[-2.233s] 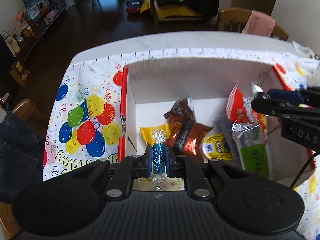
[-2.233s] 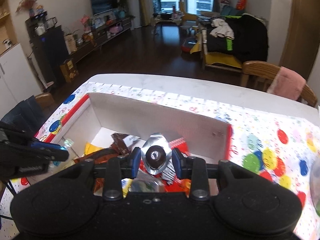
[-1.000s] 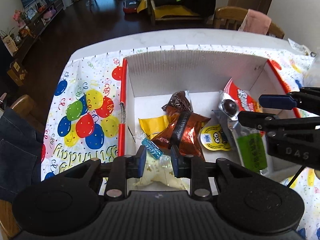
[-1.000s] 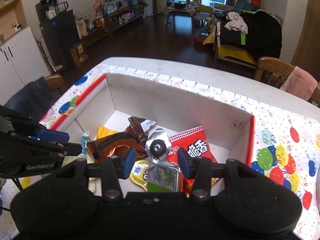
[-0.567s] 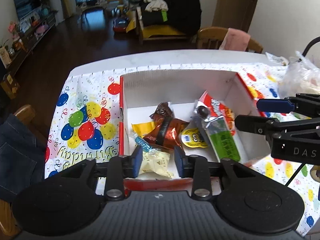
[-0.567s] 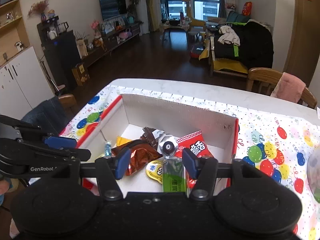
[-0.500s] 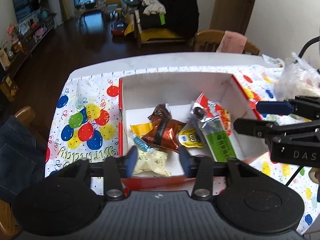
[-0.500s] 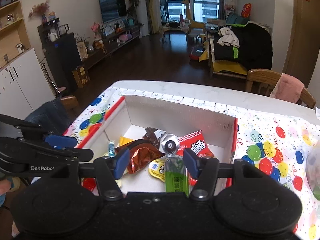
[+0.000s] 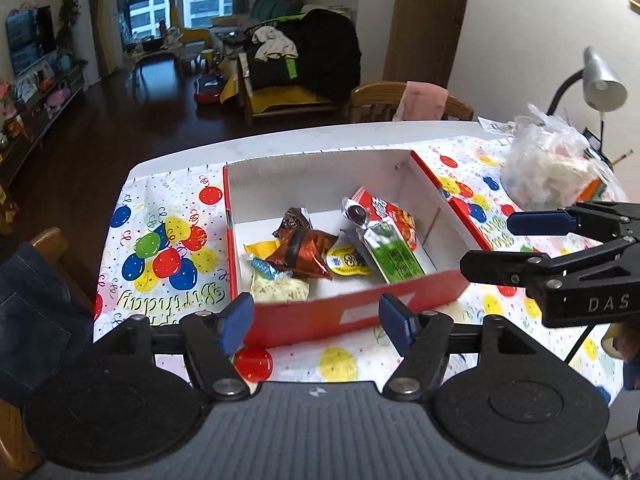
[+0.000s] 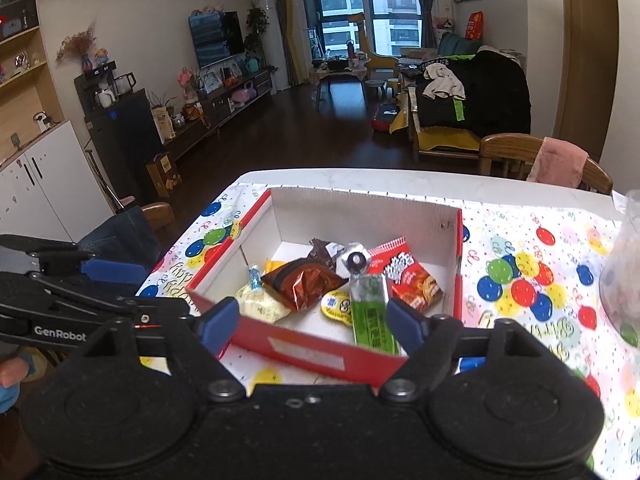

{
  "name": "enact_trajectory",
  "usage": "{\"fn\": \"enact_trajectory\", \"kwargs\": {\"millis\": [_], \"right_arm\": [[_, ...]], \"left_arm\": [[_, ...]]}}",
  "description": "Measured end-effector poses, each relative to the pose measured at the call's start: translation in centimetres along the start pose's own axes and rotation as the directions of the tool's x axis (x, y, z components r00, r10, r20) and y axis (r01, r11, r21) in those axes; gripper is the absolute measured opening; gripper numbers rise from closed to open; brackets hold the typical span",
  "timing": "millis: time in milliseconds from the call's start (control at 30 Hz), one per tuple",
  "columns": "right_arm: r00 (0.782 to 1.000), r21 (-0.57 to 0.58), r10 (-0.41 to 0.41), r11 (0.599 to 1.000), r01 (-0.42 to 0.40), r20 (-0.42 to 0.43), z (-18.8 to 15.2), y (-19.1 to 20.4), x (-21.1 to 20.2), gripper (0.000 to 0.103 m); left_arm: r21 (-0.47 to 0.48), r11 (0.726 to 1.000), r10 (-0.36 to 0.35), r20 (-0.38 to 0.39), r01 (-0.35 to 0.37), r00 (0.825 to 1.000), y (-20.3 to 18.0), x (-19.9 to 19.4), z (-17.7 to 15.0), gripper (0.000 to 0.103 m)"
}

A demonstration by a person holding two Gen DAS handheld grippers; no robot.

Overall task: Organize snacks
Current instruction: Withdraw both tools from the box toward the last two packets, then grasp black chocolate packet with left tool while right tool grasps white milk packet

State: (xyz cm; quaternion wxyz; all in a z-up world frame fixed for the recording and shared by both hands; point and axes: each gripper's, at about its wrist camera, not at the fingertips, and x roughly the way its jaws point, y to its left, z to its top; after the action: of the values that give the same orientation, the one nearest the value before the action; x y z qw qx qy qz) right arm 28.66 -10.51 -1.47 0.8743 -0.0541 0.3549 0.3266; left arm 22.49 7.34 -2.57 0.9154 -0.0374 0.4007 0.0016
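Observation:
A red-and-white cardboard box (image 9: 352,308) stands on the balloon tablecloth (image 9: 160,248). Inside lie a blue wrapped candy (image 9: 262,266), a silver-wrapped chocolate ball (image 9: 354,212), a brown foil packet (image 9: 304,254), a green packet (image 9: 394,250), a red packet (image 9: 396,216) and a yellow jelly cup (image 9: 346,260). My left gripper (image 9: 316,320) hovers before the box's near wall, its jaws opening with nothing between them. My right gripper (image 10: 312,326) hangs beside it, jaws likewise opening and empty. Each shows at the edge of the other's view: right gripper (image 9: 516,242), left gripper (image 10: 132,290).
A clear plastic bag (image 9: 552,168) of white items sits at the table's far right beside a desk lamp (image 9: 600,80). A wooden chair with a pink cloth (image 9: 424,100) stands behind the table. Denim (image 9: 36,312) hangs over a chair on the left.
The left gripper let go of the blue candy and the right let go of the silver chocolate ball, both now in the box. Both grippers opened wider, drew back and rose.

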Motion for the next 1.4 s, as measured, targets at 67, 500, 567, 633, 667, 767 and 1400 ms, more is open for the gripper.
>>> {"fn": "enact_trajectory", "kwargs": {"millis": [67,500,567,633,667,767,1400], "right_arm": [[1.000,0.004,0.006,1.000,-0.005,-0.001,-0.8,0.2,-0.5,0.085],[0.993,0.109,-0.033,0.993,0.045,-0.114,-8.3,0.5,0.1,0.099],[0.989,0.142,-0.040,0.988,0.060,-0.140,-9.6,0.2,0.3,0.099],[0.986,0.178,-0.047,0.981,0.075,-0.159,-10.8,-0.1,0.4,0.099],[0.985,0.193,-0.047,0.978,0.079,-0.169,-11.4,-0.3,0.4,0.099],[0.981,0.234,-0.033,0.969,0.079,-0.192,-12.7,-0.6,0.2,0.099],[0.954,0.243,-0.090,0.956,0.163,-0.287,-15.5,-0.5,1.7,0.098]], "left_arm": [[0.013,1.000,-0.006,0.002,0.006,1.000,-0.1,-0.6,-0.8,0.069],[0.097,0.993,-0.063,-0.084,0.071,0.994,0.4,-0.6,-6.8,0.077],[0.112,0.990,-0.073,-0.099,0.084,0.992,0.4,-0.4,-7.8,0.077],[0.148,0.983,-0.089,-0.115,0.106,0.989,0.1,-0.2,-8.7,0.077],[0.174,0.977,-0.102,-0.131,0.124,0.986,0.0,-0.1,-9.2,0.077],[0.253,0.950,-0.139,-0.184,0.184,0.973,-0.4,0.2,-10.5,0.077],[0.455,0.802,-0.197,-0.410,0.387,0.891,-2.8,6.9,-13.4,0.077]]}}
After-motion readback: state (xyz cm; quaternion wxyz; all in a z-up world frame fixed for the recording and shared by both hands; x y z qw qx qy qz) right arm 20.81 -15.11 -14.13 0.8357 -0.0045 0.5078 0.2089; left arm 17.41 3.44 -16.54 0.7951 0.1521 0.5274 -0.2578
